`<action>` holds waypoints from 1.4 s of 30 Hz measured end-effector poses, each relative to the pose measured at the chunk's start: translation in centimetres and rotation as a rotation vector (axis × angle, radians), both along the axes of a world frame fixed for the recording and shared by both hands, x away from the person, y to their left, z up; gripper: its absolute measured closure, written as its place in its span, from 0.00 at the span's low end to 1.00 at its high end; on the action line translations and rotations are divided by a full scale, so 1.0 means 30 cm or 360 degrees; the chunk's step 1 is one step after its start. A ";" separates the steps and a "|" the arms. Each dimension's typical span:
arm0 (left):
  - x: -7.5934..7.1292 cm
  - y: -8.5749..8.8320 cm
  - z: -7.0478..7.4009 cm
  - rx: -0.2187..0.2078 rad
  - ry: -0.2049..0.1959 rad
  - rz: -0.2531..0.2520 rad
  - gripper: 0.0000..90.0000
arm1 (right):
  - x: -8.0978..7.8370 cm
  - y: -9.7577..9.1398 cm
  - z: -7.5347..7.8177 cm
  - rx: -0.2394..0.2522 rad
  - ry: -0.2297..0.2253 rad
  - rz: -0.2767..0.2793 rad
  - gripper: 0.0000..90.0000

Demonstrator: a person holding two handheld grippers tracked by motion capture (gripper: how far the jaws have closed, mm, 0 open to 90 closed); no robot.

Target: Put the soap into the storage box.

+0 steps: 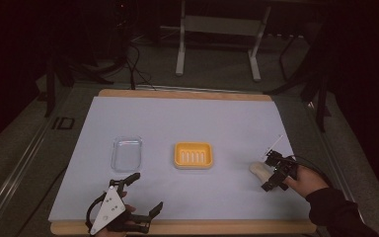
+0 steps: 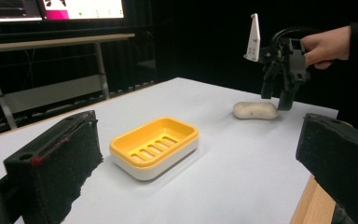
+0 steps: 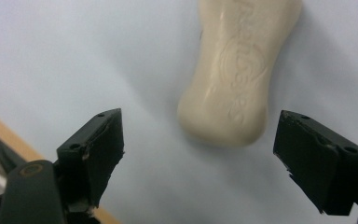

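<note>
Look at the soap (image 1: 258, 169) first: pale, flat on the white sheet (image 1: 187, 118), near the right edge, well apart from the yellow dish (image 1: 193, 155) off at its 9 o'clock.

Now find the right gripper (image 1: 270, 172), hanging just above the soap's near end and coming in from 3 o'clock in the high view. Wide open, holding nothing (no pad on the soap yet).

In the right gripper view, see the soap stretching from about 6 o'clock up to 1 o'clock, so pointing almost the same way as the gripper. One black jaw off to each side of the rounded near end, with a gap on both sides. Good for a pinch across the thin way, not the long way. Probably just a bit more going down, then a squeeze. Mind the small lean toward 1 o'clock: turn the wrist a little, or risk pushing the soap crooked.

Left gripper (image 1: 143, 193) down at the 6 o'clock edge of the sheet, open too and empty, far from the soap, with a clear box (image 1: 127, 153) near its 12 o'clock. So leave the soap to the right hand, by far the closer one.
</note>
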State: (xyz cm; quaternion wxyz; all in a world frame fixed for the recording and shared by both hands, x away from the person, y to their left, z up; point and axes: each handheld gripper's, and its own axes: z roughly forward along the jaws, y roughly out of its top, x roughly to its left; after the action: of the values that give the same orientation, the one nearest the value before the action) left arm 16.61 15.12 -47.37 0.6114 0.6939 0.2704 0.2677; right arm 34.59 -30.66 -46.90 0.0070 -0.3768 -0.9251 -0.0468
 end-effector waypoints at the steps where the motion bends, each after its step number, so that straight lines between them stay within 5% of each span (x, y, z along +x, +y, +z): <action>1: 0.000 0.000 0.000 0.0000 0.0000 0.0001 0.00 | 0.002 0.000 -0.003 0.0009 -0.0009 -0.0019 0.18; 26: 0.001 -0.001 0.000 0.0005 0.0003 -0.0012 0.00 | 0.029 -0.007 -0.026 0.0153 -0.0210 -0.0068 0.22; 42: -0.001 -0.003 0.000 0.0011 0.0000 -0.0013 0.00 | 0.023 -0.023 -0.065 0.0268 -0.0337 -0.0063 0.43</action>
State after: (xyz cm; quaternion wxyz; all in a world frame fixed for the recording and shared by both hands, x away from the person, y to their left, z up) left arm 16.58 15.02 -47.38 0.6100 0.6971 0.2666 0.2663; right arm 35.30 -31.34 -48.85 -0.0599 -0.3859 -0.9059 -0.1640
